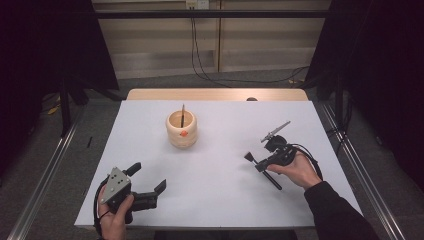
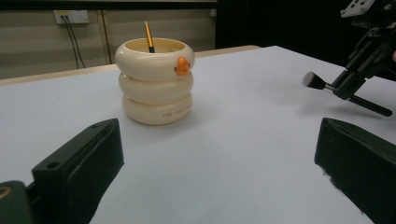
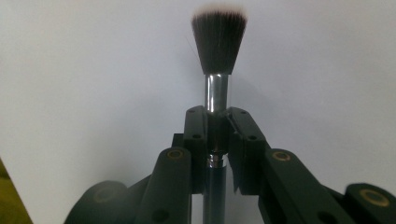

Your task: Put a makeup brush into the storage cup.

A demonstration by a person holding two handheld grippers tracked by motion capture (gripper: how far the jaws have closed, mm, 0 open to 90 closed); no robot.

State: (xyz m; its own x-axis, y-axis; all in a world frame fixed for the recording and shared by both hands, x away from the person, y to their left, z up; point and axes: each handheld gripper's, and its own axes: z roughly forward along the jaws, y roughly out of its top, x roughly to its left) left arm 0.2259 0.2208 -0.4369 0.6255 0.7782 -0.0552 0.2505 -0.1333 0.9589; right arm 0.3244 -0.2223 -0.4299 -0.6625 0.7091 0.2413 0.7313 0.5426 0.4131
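Near the front left corner of the desk [image 1: 150, 215]: left gripper [image 1: 148, 181], jaws wide apart, nothing between them, just resting there. Farther back, about the middle of the desk toward the far edge: a cream ringed pot [image 1: 182, 130] with a thin stick [image 1: 183, 114] standing up in it. Toward the right edge: right gripper [image 1: 259, 163], jaws squeezed tight on a makeup brush [image 1: 265, 172]. Bristles [image 3: 218, 37] poking out past the jaws, toward the pot's side; black handle sticking out the other way, toward the front right corner. Brush lying almost flat, long way slanted across the desk, lifted a bit off the top. Pot off to the left and farther back from the brush. Right hand much nearer to the brush than the left. Probably next: tip the brush upright, handle down, and carry it over the pot's mouth.
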